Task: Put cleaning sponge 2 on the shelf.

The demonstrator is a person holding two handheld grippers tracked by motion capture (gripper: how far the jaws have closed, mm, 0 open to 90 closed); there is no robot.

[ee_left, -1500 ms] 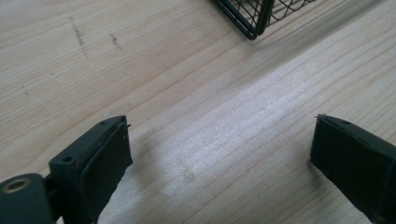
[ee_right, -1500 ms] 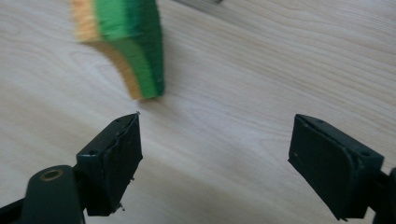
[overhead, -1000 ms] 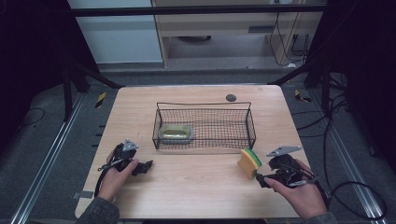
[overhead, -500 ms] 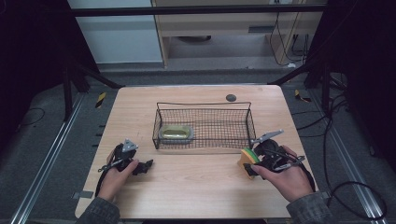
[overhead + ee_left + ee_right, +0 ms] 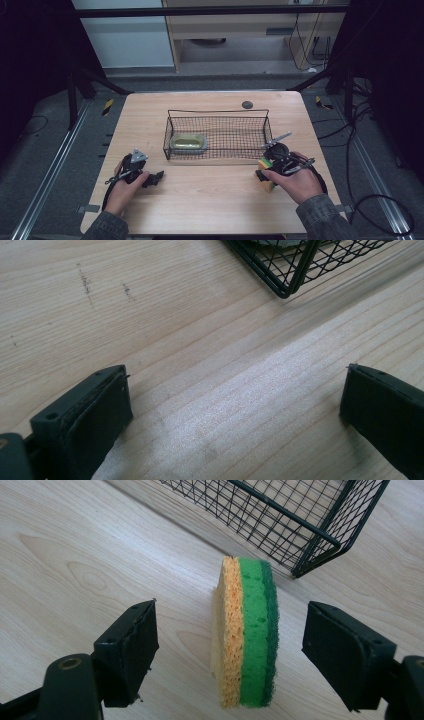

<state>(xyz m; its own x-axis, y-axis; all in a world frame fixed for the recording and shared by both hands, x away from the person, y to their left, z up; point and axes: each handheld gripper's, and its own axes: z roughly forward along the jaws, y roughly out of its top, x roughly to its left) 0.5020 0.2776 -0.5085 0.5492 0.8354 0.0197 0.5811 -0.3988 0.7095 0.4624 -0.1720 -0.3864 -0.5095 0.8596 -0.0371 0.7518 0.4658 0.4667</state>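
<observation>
A sponge [image 5: 245, 635] with yellow, light green and dark green layers stands on edge on the wooden table [image 5: 210, 200], just in front of the wire basket's right corner [image 5: 320, 540]. My right gripper [image 5: 235, 630] straddles the sponge. Its jaws have just been closing, and a gap still shows on both sides of the sponge, so it is open. In the high view the right hand covers most of the sponge [image 5: 264, 164] beside the right gripper [image 5: 262, 173]. My left gripper [image 5: 235, 395] rests open on bare wood at the front left, seen from above as the left gripper [image 5: 151, 178].
A black wire basket [image 5: 217, 111] stands mid-table with an oval tin [image 5: 188, 142] in its left end; its corner [image 5: 287, 287] lies ahead of the left gripper. A small dark disc [image 5: 247, 104] lies behind the basket. Bare wood stretches between the two hands.
The right hand has moved left and forward, bringing its gripper over the sponge so that the jaws now stand on either side of it. The left hand has stayed put.
</observation>
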